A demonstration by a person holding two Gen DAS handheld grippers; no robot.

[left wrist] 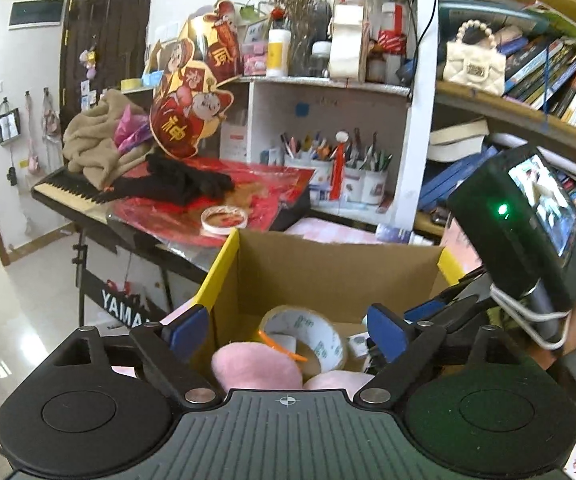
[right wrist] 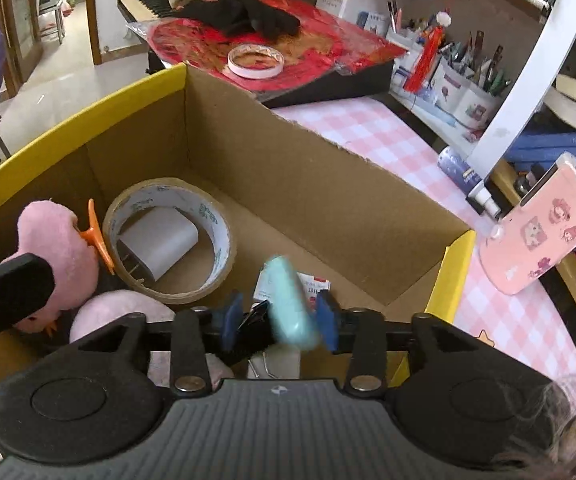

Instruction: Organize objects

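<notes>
Over the near end of the cardboard box [right wrist: 288, 168], your right gripper [right wrist: 278, 326] has a blurred mint-green object [right wrist: 290, 300] between its blue pads [right wrist: 230, 320]. The smear makes it hard to say whether the pads pinch it or it is dropping free, so I cannot tell whether that gripper grips or gapes. If the object is only half caught, it may tip out early and land on the binder clip [right wrist: 258, 312] and small packet [right wrist: 316, 284] just beneath, or bounce toward the box's right wall.

Your left gripper [left wrist: 288, 330] hangs wide and empty above the same end of the box. It sits close beside the right tool, so a careless swing could knock the two together.

Inside the box, left of the mint-green object, lie the brown tape roll [right wrist: 168, 240] with a white card inside it, and the pink plush toy [right wrist: 60, 256] with its orange beak touching the roll. The plush's lower half is hidden by your tools.

Beyond the box's far wall, a white tape ring [right wrist: 256, 62] rests on the red sheet [right wrist: 288, 44]. Right of the box, a pink phone-like device [right wrist: 540, 232] leans over the checked cloth [right wrist: 388, 148]. What props it up is unclear.
</notes>
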